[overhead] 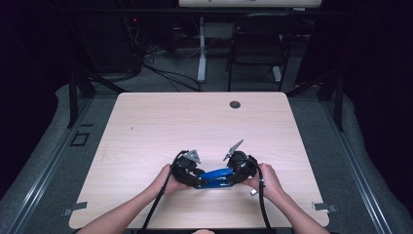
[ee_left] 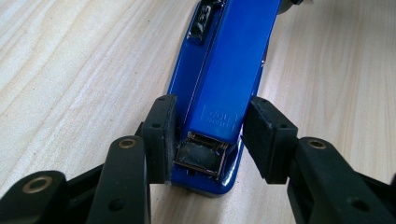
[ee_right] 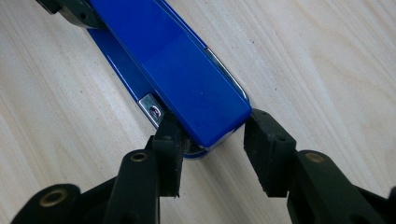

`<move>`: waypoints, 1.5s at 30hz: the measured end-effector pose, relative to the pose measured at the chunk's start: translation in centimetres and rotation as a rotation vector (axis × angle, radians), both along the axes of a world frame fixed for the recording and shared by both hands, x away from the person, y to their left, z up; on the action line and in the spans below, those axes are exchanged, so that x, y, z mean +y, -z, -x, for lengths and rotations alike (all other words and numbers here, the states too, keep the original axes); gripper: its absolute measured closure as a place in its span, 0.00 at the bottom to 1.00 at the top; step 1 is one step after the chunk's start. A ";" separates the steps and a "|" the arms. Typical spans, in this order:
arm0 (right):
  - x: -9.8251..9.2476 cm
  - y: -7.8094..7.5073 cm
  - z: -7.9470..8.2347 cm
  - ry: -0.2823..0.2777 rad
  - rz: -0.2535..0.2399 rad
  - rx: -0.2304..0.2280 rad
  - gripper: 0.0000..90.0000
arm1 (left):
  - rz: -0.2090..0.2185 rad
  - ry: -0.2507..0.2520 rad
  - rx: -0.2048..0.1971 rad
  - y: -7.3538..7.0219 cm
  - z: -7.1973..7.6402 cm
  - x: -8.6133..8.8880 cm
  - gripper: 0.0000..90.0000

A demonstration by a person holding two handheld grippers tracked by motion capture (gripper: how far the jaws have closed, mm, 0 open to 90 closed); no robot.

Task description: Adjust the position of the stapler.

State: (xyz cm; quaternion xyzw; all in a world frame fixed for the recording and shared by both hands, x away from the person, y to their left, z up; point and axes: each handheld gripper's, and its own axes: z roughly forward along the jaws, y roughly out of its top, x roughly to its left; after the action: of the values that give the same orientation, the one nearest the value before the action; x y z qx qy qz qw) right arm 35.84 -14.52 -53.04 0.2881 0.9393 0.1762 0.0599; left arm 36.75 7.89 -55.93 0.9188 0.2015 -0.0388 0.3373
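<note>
A blue stapler [overhead: 214,176] lies flat on the pale wooden table [overhead: 195,122], near its front edge, with one gripper at each end. My left gripper [overhead: 197,181] holds its hinge end: in the left gripper view the two pads [ee_left: 161,133] sit against both sides of the stapler [ee_left: 229,70], beside its metal rear spring plate. My right gripper [overhead: 233,178] holds the nose end. In the right gripper view its gripper [ee_right: 212,140] has one pad on each side of the stapler [ee_right: 177,70] tip. A hand holds each gripper.
A round dark grommet [overhead: 235,104] sits in the table's far right part. Behind the table stand a black chair [overhead: 258,44] and a white desk leg [overhead: 201,48], with cables on the floor. Metal brackets [overhead: 324,206] mark the table's front corners.
</note>
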 end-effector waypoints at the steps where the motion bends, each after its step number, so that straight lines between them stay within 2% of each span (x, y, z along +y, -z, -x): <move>1: 0.0 0.0 0.0 -0.001 0.004 0.005 0.63 | -0.006 0.000 -0.007 0.0 0.1 -0.1 0.61; 6: -0.4 -0.6 0.0 0.001 -0.037 0.015 0.55 | -0.013 0.014 -0.008 -0.1 0.1 -0.4 0.57; 8: -1.0 -1.1 0.2 0.019 -0.060 0.010 0.45 | -0.025 0.022 -0.014 -0.1 0.2 -0.7 0.49; 9: -1.0 -1.1 0.2 0.019 -0.060 0.010 0.45 | -0.025 0.022 -0.014 -0.1 0.2 -0.7 0.46; 10: -1.6 -1.3 0.3 0.029 -0.063 0.011 0.38 | -0.022 0.026 -0.009 -0.1 0.2 -0.8 0.43; 11: -1.6 -1.3 0.3 0.029 -0.063 0.011 0.38 | -0.023 0.025 -0.011 -0.1 0.2 -0.9 0.43; 12: -2.1 -1.5 0.3 0.033 -0.061 0.022 0.33 | -0.021 0.026 -0.010 -0.2 0.1 -1.0 0.39; 13: -2.1 -1.5 0.3 0.033 -0.061 0.022 0.33 | -0.021 0.026 -0.010 -0.2 0.1 -1.0 0.37; 14: -2.6 -1.6 0.3 0.046 -0.066 0.027 0.26 | -0.019 0.027 -0.010 -0.3 0.0 -1.0 0.35; 18: -3.1 -1.7 0.3 0.063 -0.082 0.031 0.19 | -0.014 0.023 -0.009 -0.5 -0.3 -1.1 0.27; 19: -3.4 -1.8 0.3 0.069 -0.077 0.029 0.16 | -0.004 0.016 -0.011 -0.6 -0.5 -1.1 0.23; 22: -3.8 -1.9 0.2 0.072 -0.063 0.024 0.13 | 0.000 0.014 -0.017 -0.8 -0.6 -1.1 0.20; 23: -4.2 -1.9 0.2 0.087 -0.057 0.023 0.07 | 0.007 0.006 -0.013 -0.9 -0.7 -1.1 0.19; 24: -4.4 -1.7 0.3 0.109 -0.092 0.022 0.04 | 0.007 0.006 -0.013 -0.9 -0.7 -1.1 0.17; 27: -5.2 -1.9 0.4 0.118 -0.077 0.016 0.02 | 0.006 0.009 -0.007 -1.1 -0.9 -1.3 0.16; 30: -5.9 -2.0 0.4 0.135 -0.084 0.011 0.00 | 0.014 0.013 -0.003 -1.1 -1.0 -1.5 0.13; 31: -5.9 -2.0 0.4 0.135 -0.084 0.011 0.00 | 0.000 0.009 -0.013 -1.1 -1.0 -1.6 0.13; 34: -6.6 -2.0 0.5 0.152 -0.089 0.003 0.00 | 0.001 0.007 -0.016 -1.2 -1.2 -1.9 0.10; 40: -7.3 -2.5 1.1 0.179 -0.120 -0.038 0.00 | 0.004 -0.010 -0.021 -1.4 -1.5 -2.4 0.05; 43: -7.7 -2.3 1.2 0.193 -0.114 -0.031 0.00 | 0.010 -0.002 -0.013 -1.3 -1.7 -2.6 0.04; 45: -7.8 -2.1 1.1 0.200 -0.106 -0.022 0.00 | 0.000 -0.006 -0.022 -1.4 -1.7 -2.9 0.03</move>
State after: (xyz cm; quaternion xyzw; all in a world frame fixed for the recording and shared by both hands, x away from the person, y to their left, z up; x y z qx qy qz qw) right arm 34.78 -22.36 -50.90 0.3811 0.8945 0.2221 0.0722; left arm 38.43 4.96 -54.55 0.9184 0.2006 -0.0279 0.3398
